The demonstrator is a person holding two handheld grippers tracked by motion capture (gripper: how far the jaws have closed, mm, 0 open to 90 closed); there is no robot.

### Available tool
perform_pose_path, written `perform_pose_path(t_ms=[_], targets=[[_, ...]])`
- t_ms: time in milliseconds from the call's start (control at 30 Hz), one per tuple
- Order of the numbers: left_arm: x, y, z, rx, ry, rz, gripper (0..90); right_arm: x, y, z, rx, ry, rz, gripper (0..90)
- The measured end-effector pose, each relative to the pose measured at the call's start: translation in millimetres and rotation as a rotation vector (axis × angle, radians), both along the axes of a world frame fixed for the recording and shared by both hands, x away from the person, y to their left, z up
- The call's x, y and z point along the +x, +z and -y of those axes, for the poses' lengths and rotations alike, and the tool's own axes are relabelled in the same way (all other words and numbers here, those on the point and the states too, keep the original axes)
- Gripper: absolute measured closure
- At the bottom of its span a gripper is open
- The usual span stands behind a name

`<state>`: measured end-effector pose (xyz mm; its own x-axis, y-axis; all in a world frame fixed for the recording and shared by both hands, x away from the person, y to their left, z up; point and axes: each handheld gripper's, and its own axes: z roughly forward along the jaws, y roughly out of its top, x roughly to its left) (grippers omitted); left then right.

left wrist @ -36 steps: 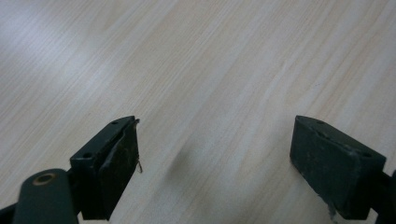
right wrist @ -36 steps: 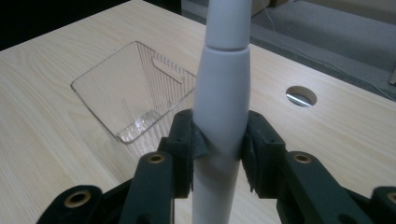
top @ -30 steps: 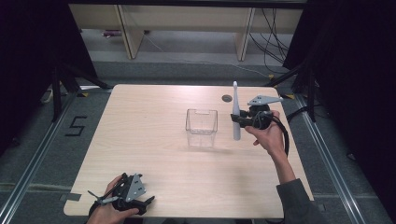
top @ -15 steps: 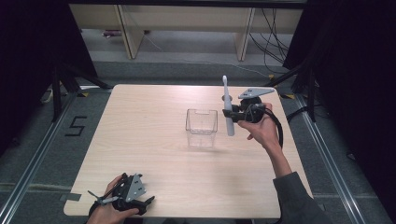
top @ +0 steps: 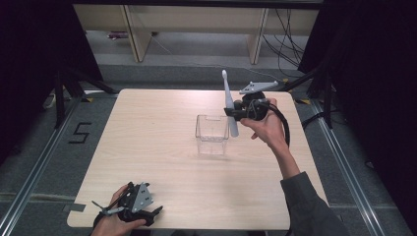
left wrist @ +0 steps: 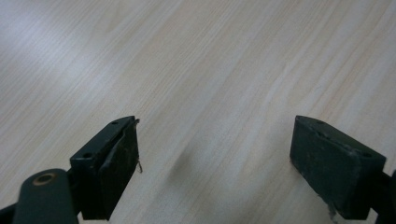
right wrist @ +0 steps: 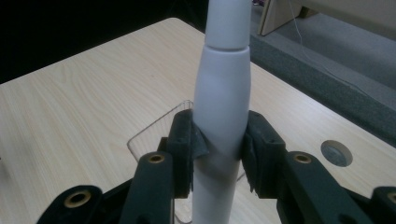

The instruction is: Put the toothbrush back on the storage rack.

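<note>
I've got the right gripper (top: 235, 112) pinching a white electric toothbrush (top: 229, 105) approx upright, lifted just right of the clear plastic box (top: 211, 133) mid-table (top: 147, 147), w/ the left gripper (top: 129, 212) resting at the near-left edge, jaws spread wide, nothing btwn them.

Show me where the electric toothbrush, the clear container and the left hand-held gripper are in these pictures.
toothbrush (right wrist: 222, 98): right gripper view, on its white handle above the jaws.
container (top: 211, 133): high view, on its clear front wall.
left hand-held gripper (left wrist: 215, 163): left gripper view, midway between its open fingertips.
</note>
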<state>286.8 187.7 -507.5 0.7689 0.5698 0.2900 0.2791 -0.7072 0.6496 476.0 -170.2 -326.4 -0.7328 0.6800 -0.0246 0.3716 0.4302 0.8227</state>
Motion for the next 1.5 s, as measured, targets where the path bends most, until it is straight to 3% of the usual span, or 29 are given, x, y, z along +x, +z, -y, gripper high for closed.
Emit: perform_pose_path(t_ms=[67, 133, 167, 200, 233, 267, 300, 433, 533, 633, 667, 867, 967, 1000, 1033, 1067, 1100, 1133, 1233, 1500], targets=[[-0.1, 0.4, -0.3, 0.0, -0.007, -0.009, 15.1, -0.7, 2.1, -4.4, 0.004, -0.003, -0.026, 67.1], [0.1, 0.3, -0.4, -0.001, -0.006, -0.009, 15.0, 2.3, 2.2, -7.9, -0.009, 0.013, -0.007, 67.1], [0.1, 0.3, -0.4, -0.001, -0.005, -0.009, 15.1, 1.8, 0.9, -11.9, 0.011, 0.002, -0.023, 67.1], [0.1, 0.4, -0.5, -0.001, -0.005, -0.009, 15.1, 4.3, 1.3, -12.6, -0.012, 0.016, -0.008, 67.1], [0.1, 0.4, -0.5, -0.001, -0.006, -0.009, 15.1, 4.2, 0.7, -15.1, -0.005, 0.014, -0.023, 67.1], [0.1, 0.4, -0.6, -0.001, -0.006, -0.009, 15.1, 6.8, -0.7, -18.2, -0.005, 0.018, -0.001, 67.1], [0.2, 0.4, -0.6, -0.002, -0.006, -0.009, 15.0, 7.0, -0.6, -20.7, -0.006, 0.022, -0.027, 67.1], [0.4, 0.9, -1.0, 0.002, -0.006, -0.005, 15.1, 13.0, -2.4, -29.0, -0.012, 0.03, -0.013, 67.1], [0.3, 0.8, -1.0, 0.002, -0.006, -0.005, 15.0, 15.4, -3.0, -34.3, -0.018, 0.034, -0.034, 67.1], [0.0, 0.8, -0.6, -0.001, -0.007, -0.007, 15.1, 19.5, -7.4, -40.0, -0.021, 0.038, -0.032, 67.1], [0.0, 0.8, -0.6, -0.002, -0.008, -0.007, 15.0, 18.8, -7.4, -41.2, -0.027, 0.031, -0.057, 67.1], [0.2, 0.7, -1.0, -0.003, -0.005, -0.006, 15.0, 27.3, -19.0, -48.3, -0.044, 0.022, -0.047, 67.1], [0.2, 1.1, -1.2, -0.004, -0.009, -0.007, 15.1, 29.5, -22.6, -50.4, -0.067, 0.021, -0.088, 67.1], [0.1, 1.1, -1.1, -0.004, -0.008, -0.007, 15.1, 33.5, -26.0, -50.6, -0.081, 0.045, -0.057, 67.1], [0.0, 1.2, -1.1, -0.003, -0.009, -0.008, 15.1, 31.5, -27.3, -51.9, -0.072, 0.016, -0.094, 67.1], [0.0, 1.2, -1.1, -0.003, -0.009, -0.008, 15.1, 33.9, -30.6, -52.6, -0.075, 0.022, -0.065, 67.1], [-0.1, -0.1, -0.4, -0.009, 0.001, -0.012, 15.0, 32.5, -33.0, -54.5, -0.064, 0.005, -0.087, 67.1], [-0.1, 0.3, -0.5, -0.001, 0.001, -0.007, 15.1, 34.5, -34.5, -54.0, -0.088, 0.027, -0.092, 67.1], [-0.6, 0.6, -0.4, -0.007, 0.001, -0.016, 15.0, 36.6, -38.6, -56.2, -0.096, 0.018, -0.082, 67.1], [-0.6, 0.4, -0.3, -0.007, 0.003, -0.008, 15.1, 40.4, -44.4, -59.8, -0.116, 0.022, -0.112, 67.1]])
